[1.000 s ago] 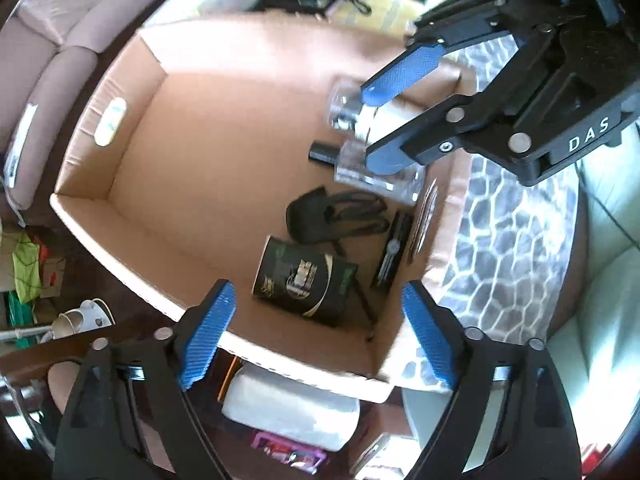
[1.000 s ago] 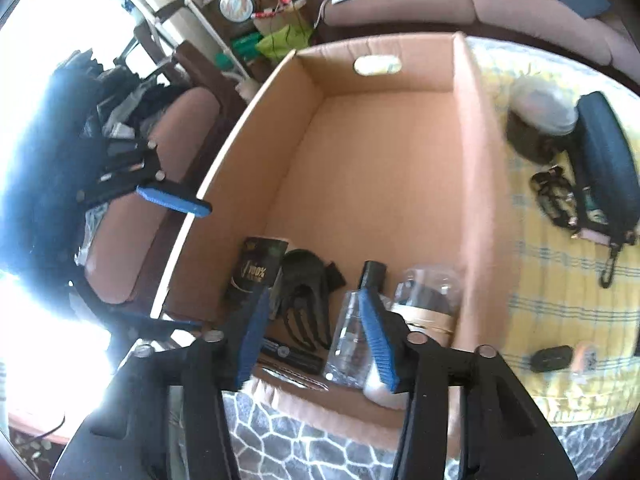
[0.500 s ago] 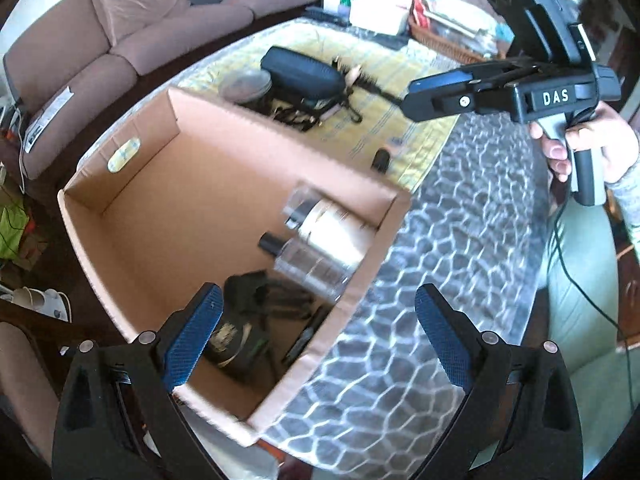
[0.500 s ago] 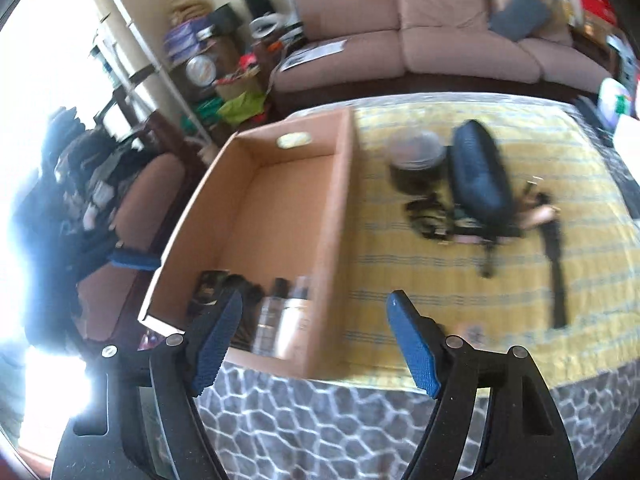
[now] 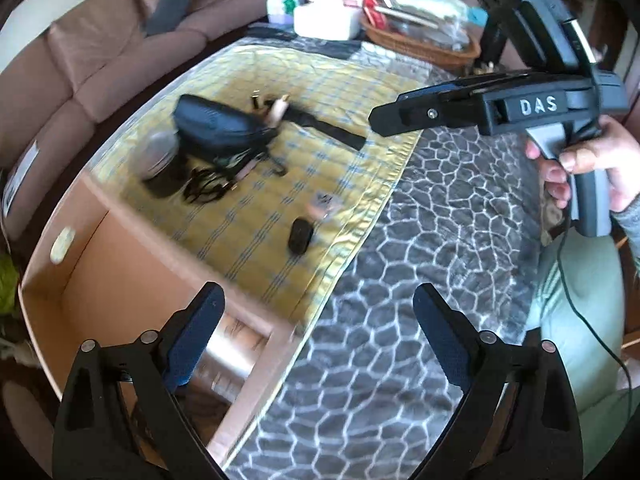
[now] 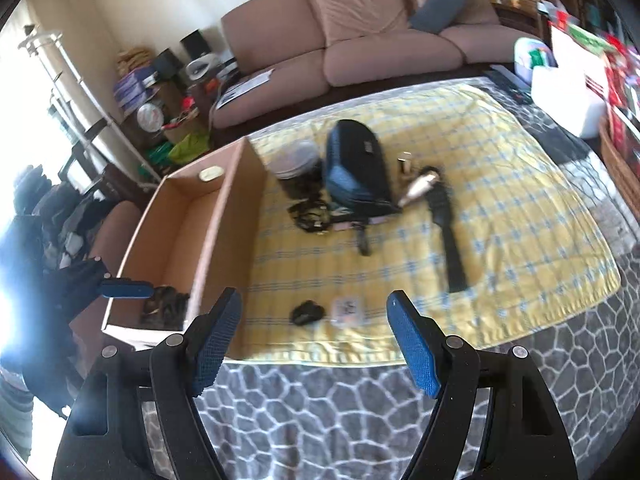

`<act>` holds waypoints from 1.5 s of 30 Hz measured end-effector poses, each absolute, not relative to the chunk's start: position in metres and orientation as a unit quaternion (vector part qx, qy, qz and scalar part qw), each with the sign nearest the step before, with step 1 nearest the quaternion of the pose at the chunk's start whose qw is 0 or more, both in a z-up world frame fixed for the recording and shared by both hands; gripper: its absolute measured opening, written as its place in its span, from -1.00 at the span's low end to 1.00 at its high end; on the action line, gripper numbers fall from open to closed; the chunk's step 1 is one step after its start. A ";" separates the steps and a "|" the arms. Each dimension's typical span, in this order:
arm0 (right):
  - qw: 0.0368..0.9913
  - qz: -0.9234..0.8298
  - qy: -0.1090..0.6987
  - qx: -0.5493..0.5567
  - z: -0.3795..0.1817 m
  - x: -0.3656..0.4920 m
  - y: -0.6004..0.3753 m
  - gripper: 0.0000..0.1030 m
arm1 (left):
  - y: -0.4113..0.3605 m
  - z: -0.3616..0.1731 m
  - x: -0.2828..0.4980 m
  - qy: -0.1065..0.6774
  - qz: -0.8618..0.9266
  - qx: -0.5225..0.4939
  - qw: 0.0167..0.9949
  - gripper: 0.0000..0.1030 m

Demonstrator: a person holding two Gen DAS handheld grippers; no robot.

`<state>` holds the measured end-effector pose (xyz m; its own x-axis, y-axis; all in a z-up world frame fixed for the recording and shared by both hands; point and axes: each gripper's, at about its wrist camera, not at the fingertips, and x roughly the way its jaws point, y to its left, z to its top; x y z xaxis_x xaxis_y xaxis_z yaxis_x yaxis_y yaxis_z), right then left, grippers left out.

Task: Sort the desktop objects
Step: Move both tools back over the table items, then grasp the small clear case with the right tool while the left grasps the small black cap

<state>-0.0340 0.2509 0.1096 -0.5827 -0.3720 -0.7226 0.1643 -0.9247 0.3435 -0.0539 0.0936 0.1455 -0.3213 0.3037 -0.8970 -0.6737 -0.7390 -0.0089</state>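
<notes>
Both grippers, left & right, gape wide w/ nothing between pads, left's jaws just narrowing slightly; box sits beside pouch on yellow mat.

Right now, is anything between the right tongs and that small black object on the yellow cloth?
Nothing visible. The right tongs are open and empty, and only bare yellow cloth lies before the small black object. A pale packet sits beside it.
</notes>
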 end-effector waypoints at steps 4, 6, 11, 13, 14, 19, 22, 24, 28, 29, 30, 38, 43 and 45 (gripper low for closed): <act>0.141 -0.883 -0.108 0.434 0.094 -0.034 0.266 0.34 | 0.134 0.120 -0.073 0.252 0.760 -0.514 0.308 0.40; 0.140 -0.882 -0.098 0.440 0.082 -0.037 0.268 0.14 | 0.147 0.107 -0.085 0.271 0.744 -0.530 0.304 0.32; 0.155 -0.870 -0.076 0.461 0.054 -0.048 0.261 -0.10 | 0.168 0.079 -0.109 0.303 0.703 -0.565 0.307 -0.06; 0.163 -0.866 -0.070 0.468 0.043 -0.055 0.255 -0.10 | 0.172 0.066 -0.118 0.317 0.687 -0.582 0.298 -0.21; 0.166 -0.863 -0.068 0.472 0.037 -0.059 0.253 -0.11 | 0.172 0.061 -0.121 0.321 0.683 -0.587 0.293 -0.22; 0.178 -0.851 -0.056 0.492 0.013 -0.075 0.240 -0.11 | 0.175 0.044 -0.135 0.332 0.664 -0.602 0.292 -0.23; 0.185 -0.847 -0.059 0.494 0.006 -0.081 0.237 -0.11 | 0.175 0.036 -0.140 0.337 0.655 -0.611 0.290 -0.23; 0.187 -0.843 -0.072 0.500 -0.001 -0.085 0.238 -0.11 | 0.174 0.027 -0.144 0.346 0.646 -0.619 0.282 -0.23; 0.187 -0.835 -0.086 0.510 -0.013 -0.090 0.239 -0.11 | 0.173 0.017 -0.148 0.345 0.638 -0.629 0.280 -0.23; 0.188 -0.834 -0.092 0.510 -0.014 -0.091 0.240 -0.09 | 0.173 0.016 -0.149 0.344 0.637 -0.630 0.282 -0.23; 0.189 -0.834 -0.099 0.509 -0.015 -0.091 0.241 -0.08 | 0.173 0.013 -0.149 0.344 0.636 -0.631 0.281 -0.23; 0.192 -0.837 -0.116 0.498 -0.017 -0.091 0.240 0.02 | 0.162 0.009 -0.150 0.309 0.633 -0.643 0.299 -0.44; 0.185 -0.843 -0.095 0.497 -0.017 -0.089 0.237 -0.01 | 0.149 0.014 -0.145 0.291 0.644 -0.642 0.298 -0.65; 0.184 -0.844 -0.089 0.496 -0.017 -0.088 0.236 -0.02 | 0.141 0.018 -0.144 0.274 0.654 -0.641 0.294 -0.65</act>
